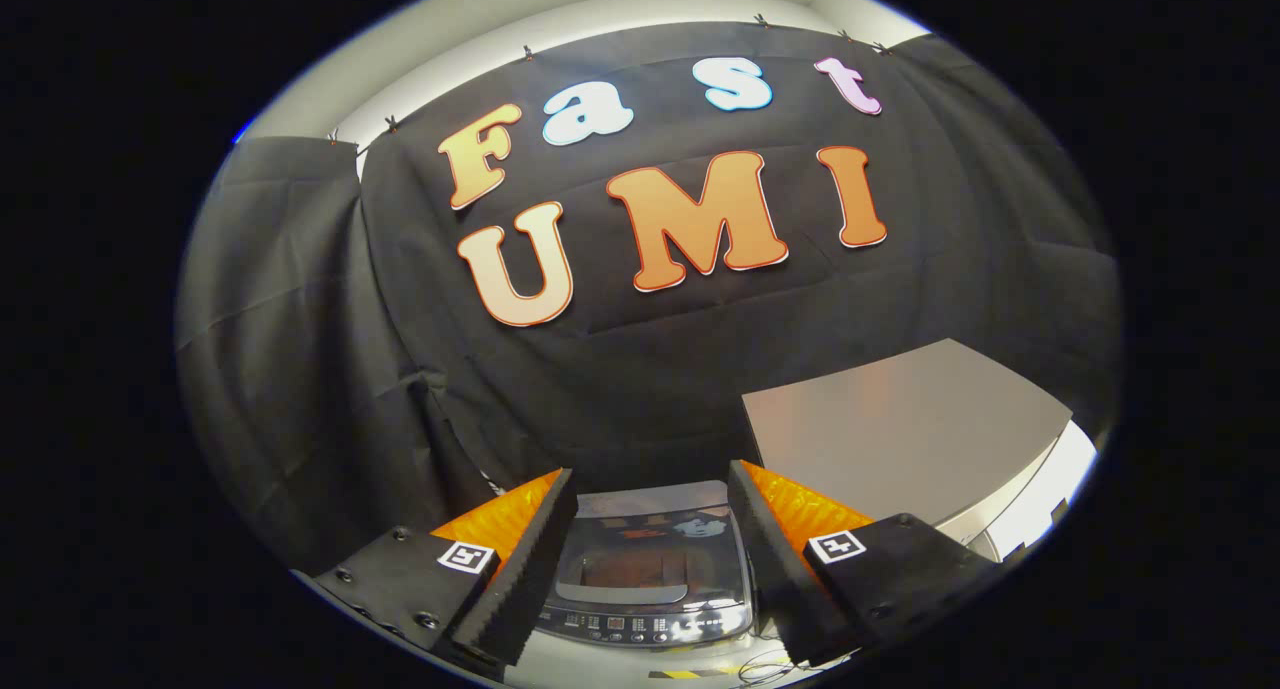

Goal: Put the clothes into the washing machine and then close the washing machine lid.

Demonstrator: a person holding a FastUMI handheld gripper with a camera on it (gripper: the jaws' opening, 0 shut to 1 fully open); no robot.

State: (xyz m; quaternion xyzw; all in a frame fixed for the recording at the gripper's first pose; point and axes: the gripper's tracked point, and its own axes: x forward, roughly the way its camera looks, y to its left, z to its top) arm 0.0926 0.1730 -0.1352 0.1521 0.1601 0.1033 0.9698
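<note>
Orange-backed fingers (497,554) of the gripper (652,569) at lower centre, spread wide, grasping nothing. Between them, just ahead and lower in the frame: washing machine (650,579), a top-loader seen from above, dark glossy lid (650,539) lying flat over the tub, control panel (640,629) with small buttons along the near edge. Clothes: none to be made out; a reddish patch under the lid too dim to name. Likely soft, light, floppy to handle; best pinched at a bunched fold, not a loose edge. Lid probably stiff, smooth, slippery; safest taken at its front lip. To the right, beyond the fingers, a grey flat-topped cabinet (900,429). Farthest, across the upper frame, black cloth wall (300,369).
</note>
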